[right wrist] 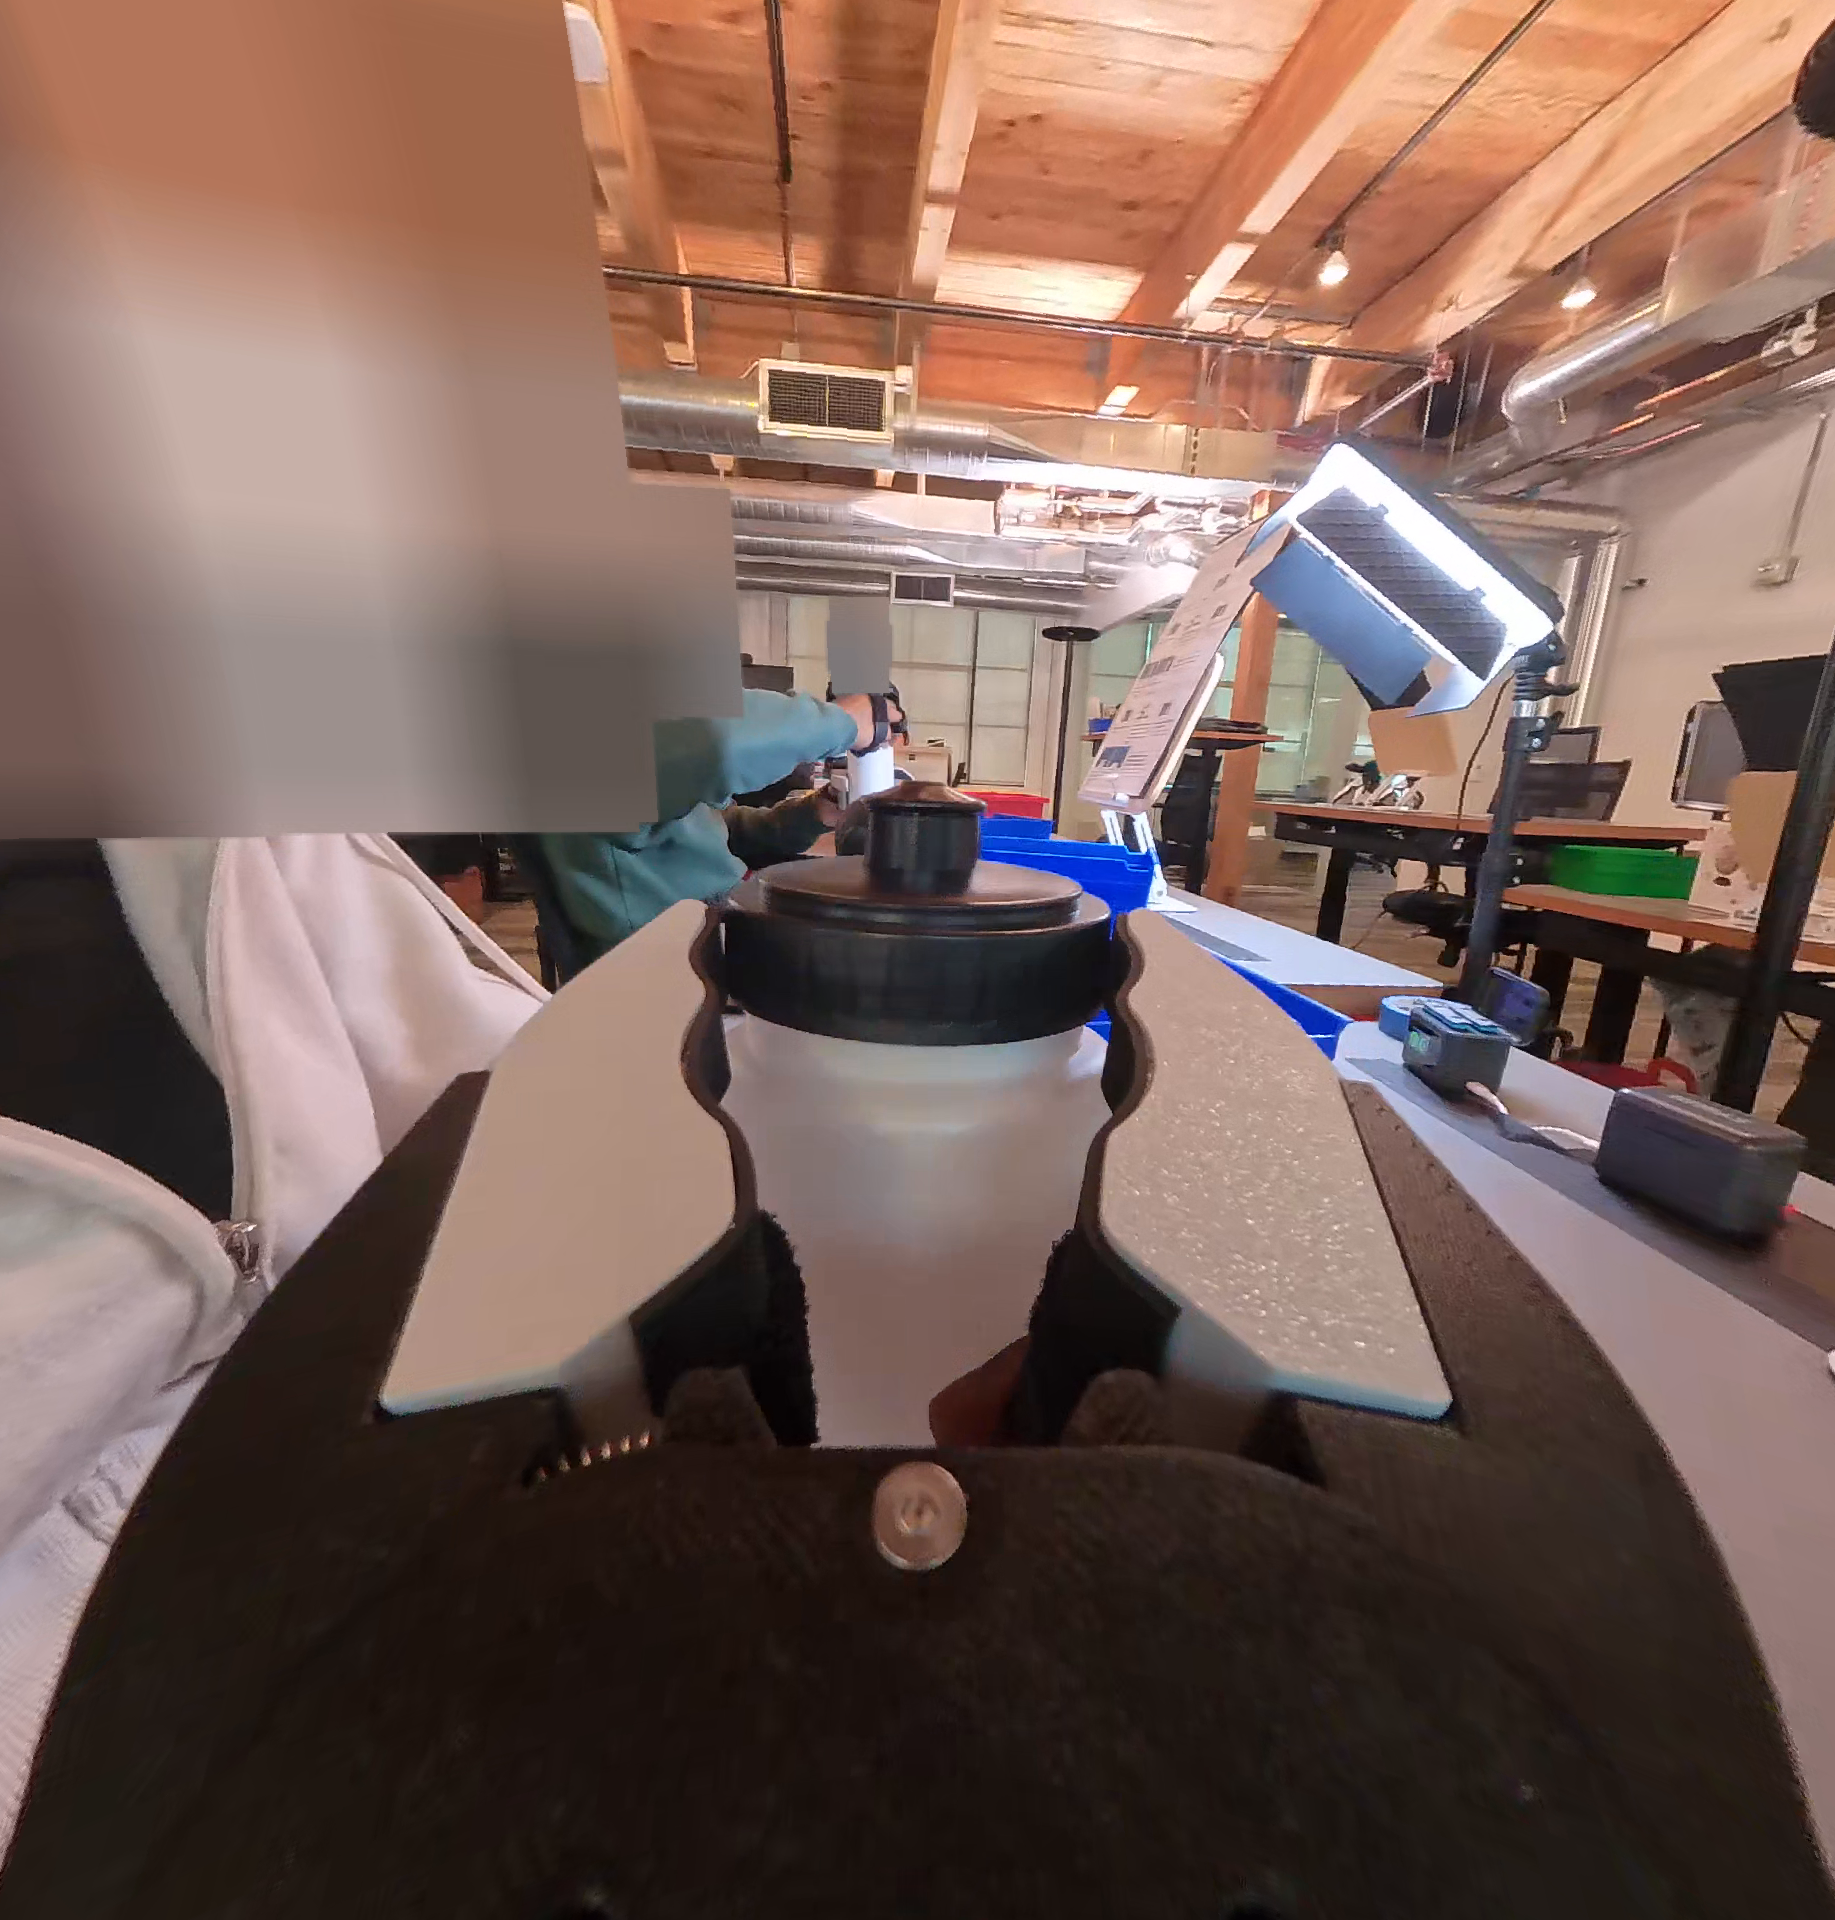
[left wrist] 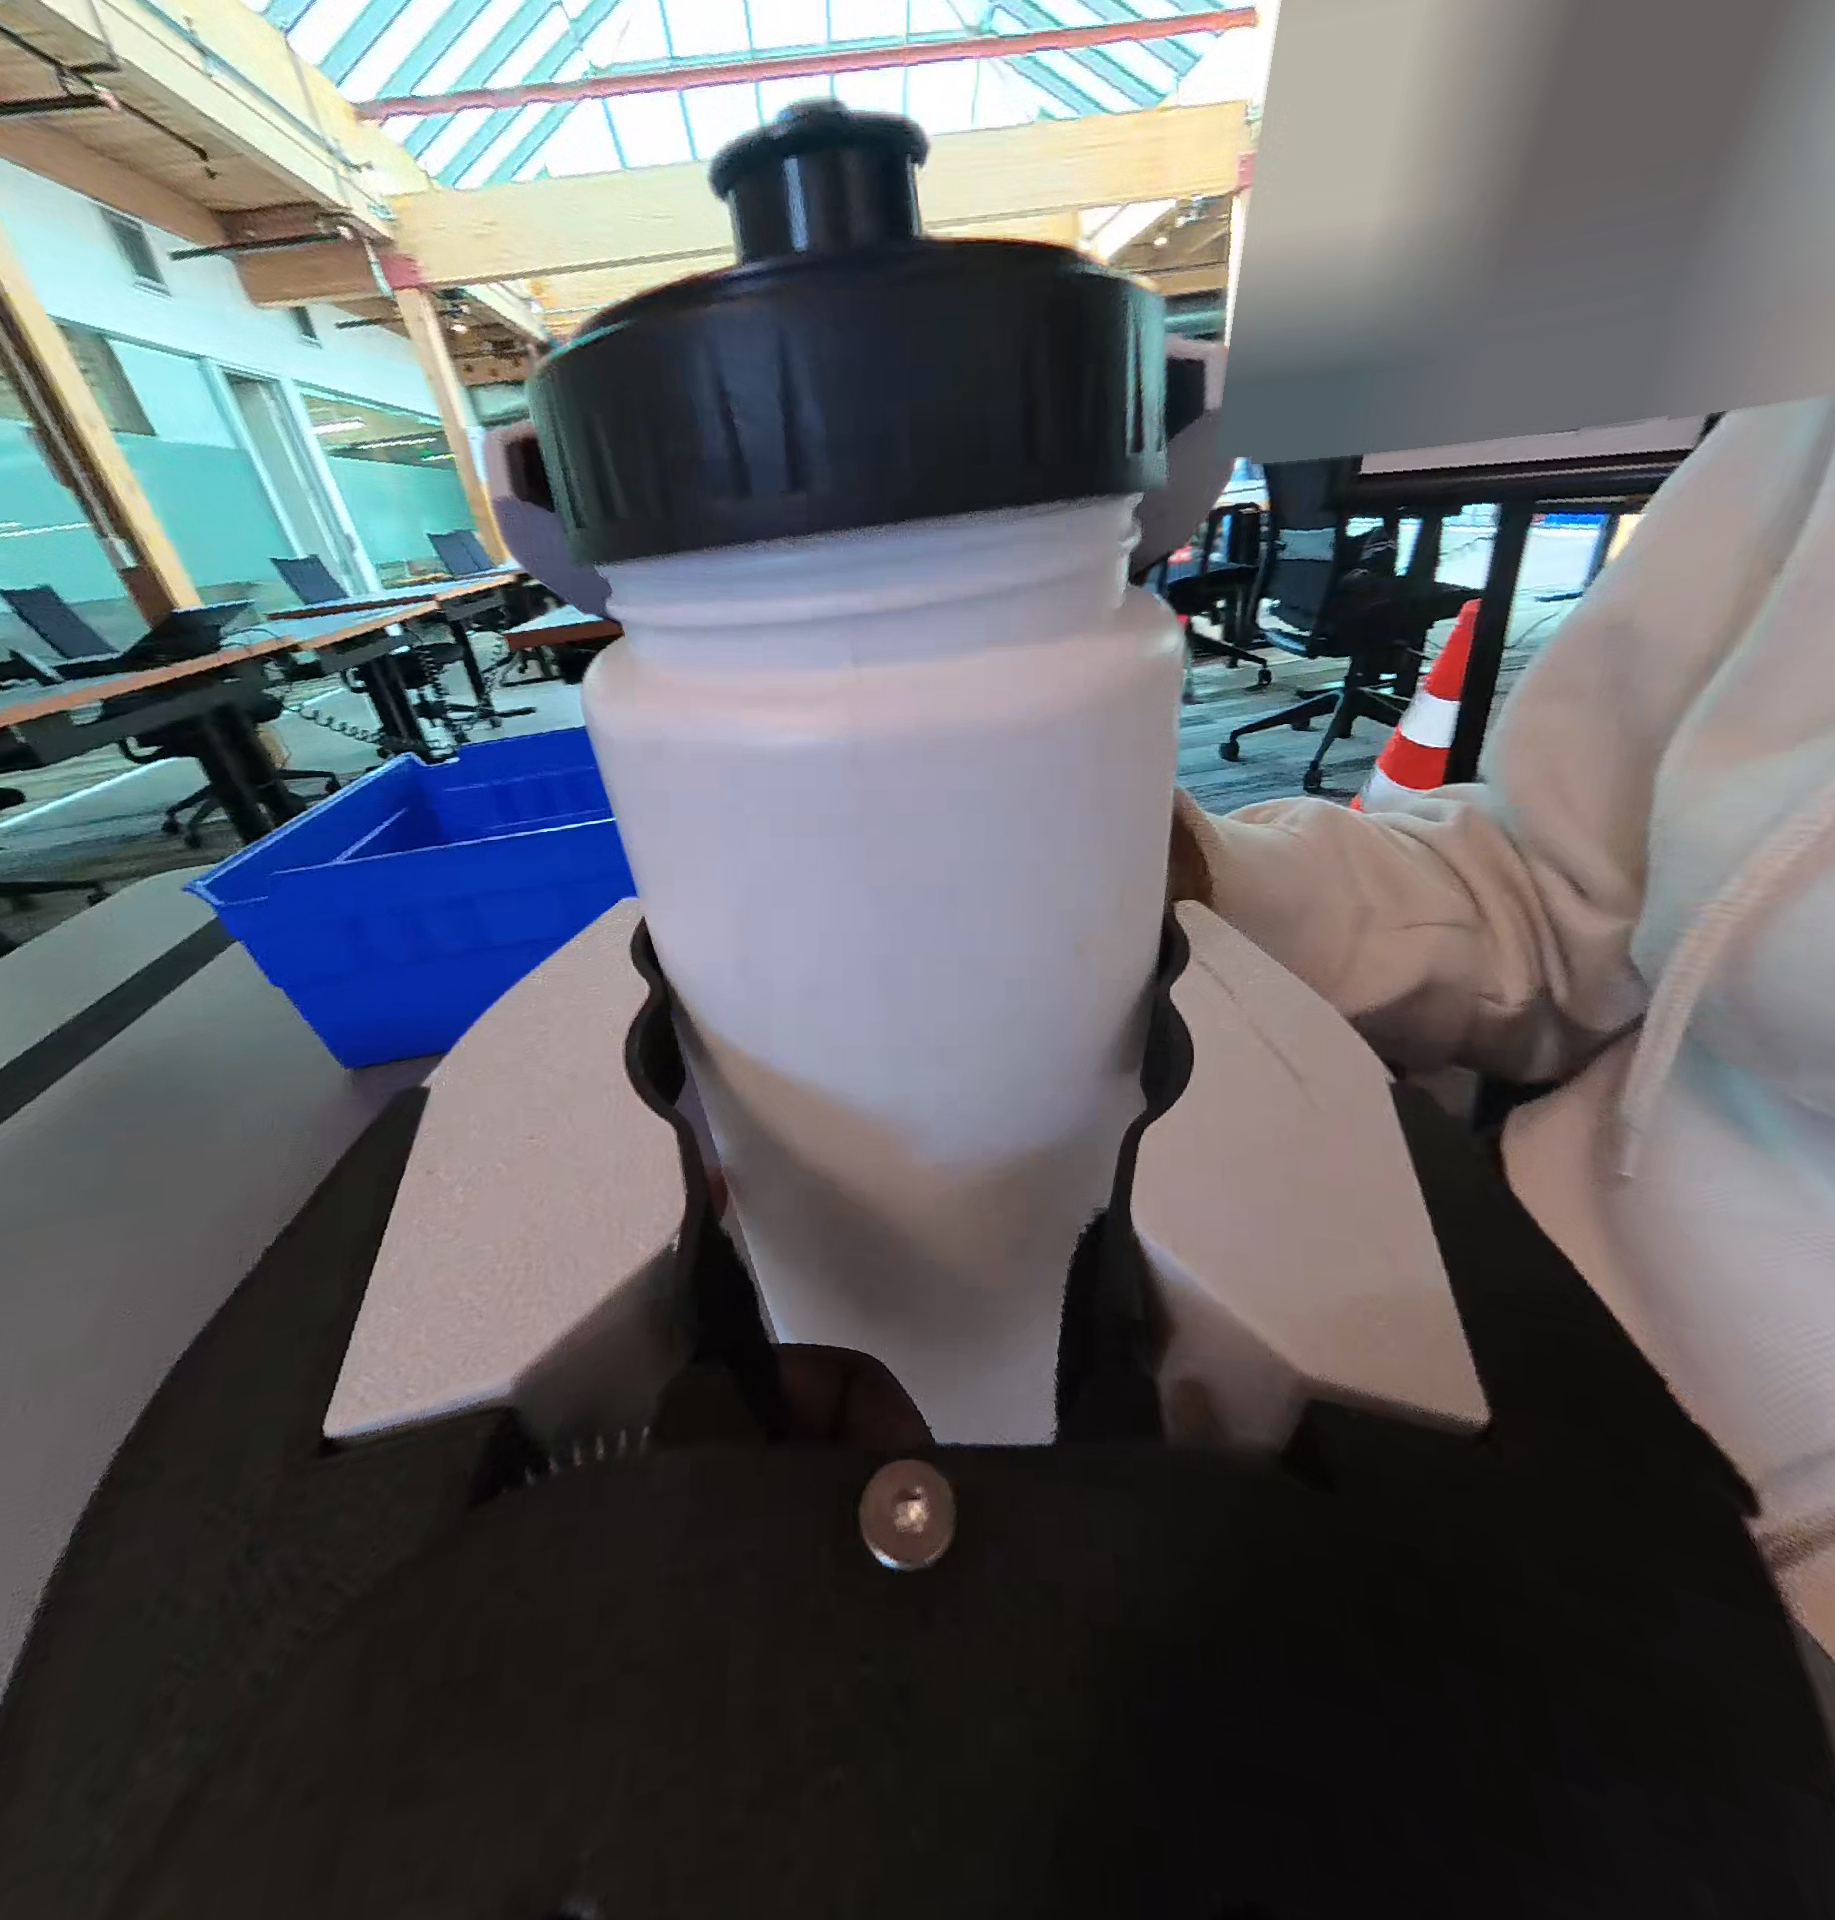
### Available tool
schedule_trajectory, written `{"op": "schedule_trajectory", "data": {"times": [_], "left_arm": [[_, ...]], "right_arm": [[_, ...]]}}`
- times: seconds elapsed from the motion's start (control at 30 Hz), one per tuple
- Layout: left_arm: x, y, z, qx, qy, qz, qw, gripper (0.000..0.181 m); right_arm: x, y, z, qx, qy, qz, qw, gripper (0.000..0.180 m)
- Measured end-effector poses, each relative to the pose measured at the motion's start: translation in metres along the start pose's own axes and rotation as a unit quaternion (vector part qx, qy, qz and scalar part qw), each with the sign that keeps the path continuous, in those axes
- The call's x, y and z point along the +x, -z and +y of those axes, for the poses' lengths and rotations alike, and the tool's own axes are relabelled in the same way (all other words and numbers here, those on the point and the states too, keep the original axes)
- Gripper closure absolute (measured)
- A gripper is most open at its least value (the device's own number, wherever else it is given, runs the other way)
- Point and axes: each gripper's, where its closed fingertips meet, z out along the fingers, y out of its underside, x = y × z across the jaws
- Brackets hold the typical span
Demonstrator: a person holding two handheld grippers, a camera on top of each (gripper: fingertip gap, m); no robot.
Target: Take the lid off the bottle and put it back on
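A blue bin (left wrist: 414, 883) sits on the grey desk (left wrist: 113, 1195) at left; the left gripper (left wrist: 908, 997) is clamped round the white bottle (left wrist: 892, 852) at its lower body, holding it upright; the right gripper (right wrist: 918, 966) pinches the black lid (right wrist: 918, 961) seated on the bottle's neck; a cream sleeve (left wrist: 1412, 914) lies right.

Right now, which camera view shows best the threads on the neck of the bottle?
The left wrist view: the bare ridges of the threads show below the tilted black lid. In the right wrist view the lid covers the neck, held by the right claw, so no threads show.
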Motion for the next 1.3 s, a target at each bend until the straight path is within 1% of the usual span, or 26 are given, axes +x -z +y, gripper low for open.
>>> {"op": "schedule_trajectory", "data": {"times": [0.07,0.17,0.23,0.37,0.4,0.43,0.5,0.57,0.63,0.73,0.77,0.83,1.03,1.2,1.3], "left_arm": [[-0.010,0.000,0.000,-0.001,-0.008,-0.039,0.999,0.093],[-0.041,0.004,0.003,-0.025,-0.046,-0.166,0.985,0.093],[-0.058,0.009,0.006,-0.044,-0.079,-0.247,0.965,0.093],[-0.057,0.006,0.006,-0.057,-0.099,-0.274,0.955,0.092],[-0.057,0.005,0.006,-0.060,-0.104,-0.277,0.953,0.092],[-0.055,0.004,0.006,-0.063,-0.112,-0.277,0.952,0.092],[-0.053,0.002,0.006,-0.068,-0.117,-0.273,0.952,0.092],[-0.047,0.000,0.005,-0.064,-0.115,-0.242,0.961,0.093],[-0.037,-0.002,0.005,-0.053,-0.100,-0.184,0.976,0.093],[-0.014,0.000,0.004,-0.033,-0.021,-0.057,0.998,0.093],[-0.011,0.002,0.004,-0.026,0.002,-0.032,0.999,0.093],[-0.012,0.004,0.003,-0.011,0.017,-0.024,1.000,0.093],[-0.017,0.002,0.004,-0.010,-0.002,-0.054,0.999,0.093],[-0.019,0.003,0.003,-0.001,-0.011,-0.066,0.998,0.092],[-0.019,0.005,0.002,0.003,-0.020,-0.070,0.997,0.092]], "right_arm": [[0.006,0.001,-0.001,0.008,0.002,0.018,1.000,0.109],[0.027,0.009,-0.008,0.039,0.018,0.089,0.995,0.108],[0.038,0.014,-0.014,0.056,0.035,0.133,0.989,0.096],[0.047,0.011,-0.001,0.007,0.069,0.177,0.982,0.081],[0.046,0.008,0.002,-0.006,0.081,0.179,0.980,0.081],[0.045,0.005,0.004,-0.015,0.096,0.182,0.978,0.085],[0.041,0.004,0.006,-0.029,0.129,0.186,0.974,0.101],[0.036,0.003,0.007,-0.038,0.131,0.170,0.976,0.101],[0.028,0.003,0.004,-0.031,0.105,0.136,0.985,0.102],[0.010,0.004,-0.011,0.027,0.047,0.060,0.997,0.102],[0.006,0.006,-0.016,0.045,0.024,0.041,0.998,0.102],[0.006,0.011,-0.021,0.058,0.001,0.030,0.998,0.102],[0.016,0.018,-0.026,0.063,0.005,0.066,0.996,0.102],[0.038,0.024,-0.022,0.022,0.025,0.154,0.987,0.101],[0.051,0.034,-0.035,0.005,0.034,0.229,0.973,0.101]]}}
